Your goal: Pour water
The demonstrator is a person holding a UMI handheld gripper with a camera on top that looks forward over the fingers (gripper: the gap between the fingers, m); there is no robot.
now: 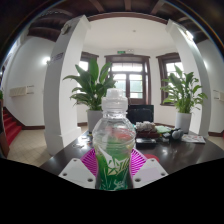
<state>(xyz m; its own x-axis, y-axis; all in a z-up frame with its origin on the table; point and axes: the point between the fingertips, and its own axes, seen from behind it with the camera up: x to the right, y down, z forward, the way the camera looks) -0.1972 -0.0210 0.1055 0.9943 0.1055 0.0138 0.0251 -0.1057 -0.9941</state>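
A clear plastic water bottle (113,142) with a green label and a pale cap stands upright between my fingers. My gripper (113,165) is shut on the bottle, with the pink pads (89,161) pressing its sides at label height. The bottle looks lifted above the dark table (185,155). Water fills most of it. No cup or other vessel shows clearly from here; the bottle hides what lies straight ahead.
Beyond the bottle, the dark table carries a black box and some small items (150,130) at the right. Two big potted plants (92,85) (184,92) stand behind, by white pillars (70,70) and windows. A red staircase (8,128) is at the left.
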